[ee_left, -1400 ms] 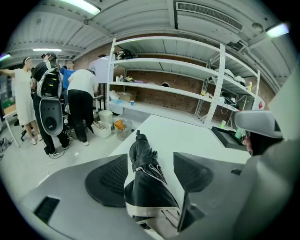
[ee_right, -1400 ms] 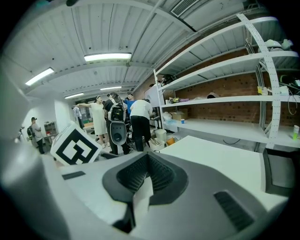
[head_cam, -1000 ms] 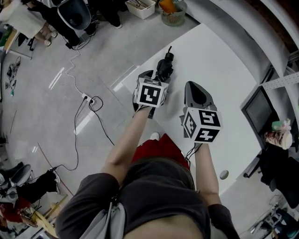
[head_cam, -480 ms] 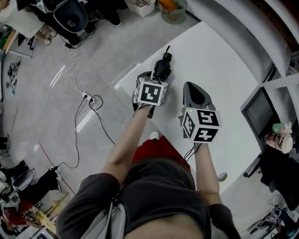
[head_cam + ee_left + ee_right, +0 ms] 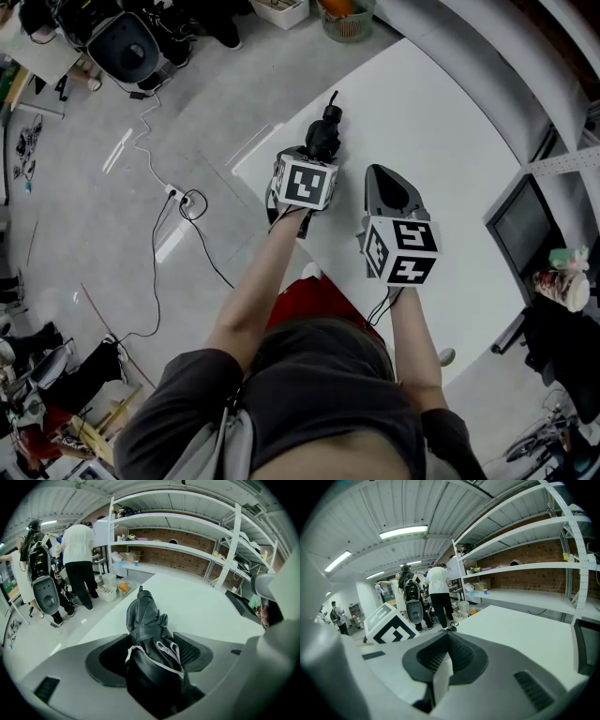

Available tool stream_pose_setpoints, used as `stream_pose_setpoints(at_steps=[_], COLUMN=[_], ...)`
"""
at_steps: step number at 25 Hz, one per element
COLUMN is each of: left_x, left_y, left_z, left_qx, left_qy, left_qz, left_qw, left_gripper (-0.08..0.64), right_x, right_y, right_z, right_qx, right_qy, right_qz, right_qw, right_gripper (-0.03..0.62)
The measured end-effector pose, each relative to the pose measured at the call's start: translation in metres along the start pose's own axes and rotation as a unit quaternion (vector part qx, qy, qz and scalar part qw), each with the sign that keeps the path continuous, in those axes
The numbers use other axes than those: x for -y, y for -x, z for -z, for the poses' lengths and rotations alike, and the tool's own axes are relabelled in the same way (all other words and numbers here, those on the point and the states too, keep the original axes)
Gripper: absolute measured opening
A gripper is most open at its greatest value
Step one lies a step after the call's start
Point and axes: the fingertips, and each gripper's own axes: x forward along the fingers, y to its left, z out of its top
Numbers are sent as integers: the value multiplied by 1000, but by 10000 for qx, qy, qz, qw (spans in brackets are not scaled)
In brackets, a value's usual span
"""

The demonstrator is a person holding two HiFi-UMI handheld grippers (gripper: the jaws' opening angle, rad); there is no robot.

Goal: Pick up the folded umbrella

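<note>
The folded umbrella [image 5: 324, 134] is black, wrapped with a strap, and sticks forward out of my left gripper [image 5: 316, 156] over the near-left edge of the white table [image 5: 441, 122]. In the left gripper view both pads press on the umbrella [image 5: 147, 630], so the left gripper [image 5: 151, 652] is shut on it. My right gripper [image 5: 382, 174] hovers over the table just to the right of the left one. The right gripper view shows the right gripper [image 5: 448, 654] with its jaws together and nothing between them.
Cables and a power strip [image 5: 178, 200] lie on the floor to the left. Baskets [image 5: 347, 23] stand past the table's far corner. A dark monitor [image 5: 520, 225] sits at the table's right. People [image 5: 79, 559] stand near the shelving [image 5: 187, 550].
My left gripper and the umbrella have drifted slightly forward and left. The right gripper has hardly moved.
</note>
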Motion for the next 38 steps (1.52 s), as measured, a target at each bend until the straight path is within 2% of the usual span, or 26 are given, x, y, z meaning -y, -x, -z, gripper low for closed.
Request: stream_pose_setpoints(at_steps=[10, 16, 20, 26, 34, 38], left_x=[2, 2, 3, 3, 13, 17], left_y=[-14, -18, -18, -11, 7, 16], left_z=[5, 6, 6, 3, 1, -3], left_qx=[-394, -579, -497, -248, 243, 473], left_qy=[0, -125, -119, -76, -360, -370], left_qz=[-26, -91, -174, -240, -266, -123], left_qw=[9992, 9982, 9985, 9994, 9987, 9981], left_gripper=[293, 293, 290, 244, 225, 221], right_x=[8, 10, 11, 4, 0, 0], right_y=[-4, 0, 7, 16, 34, 40], right_z=[5, 5, 5, 3, 7, 7], right_qx=[-79, -56, -15, 57, 87, 116], right_qy=[-68, -87, -103, -72, -146, -174], right_qz=[-17, 5, 32, 64, 160, 258], right_qw=[9999, 9999, 9999, 9999, 9997, 9994], right_gripper=[18, 18, 18, 18, 18, 18])
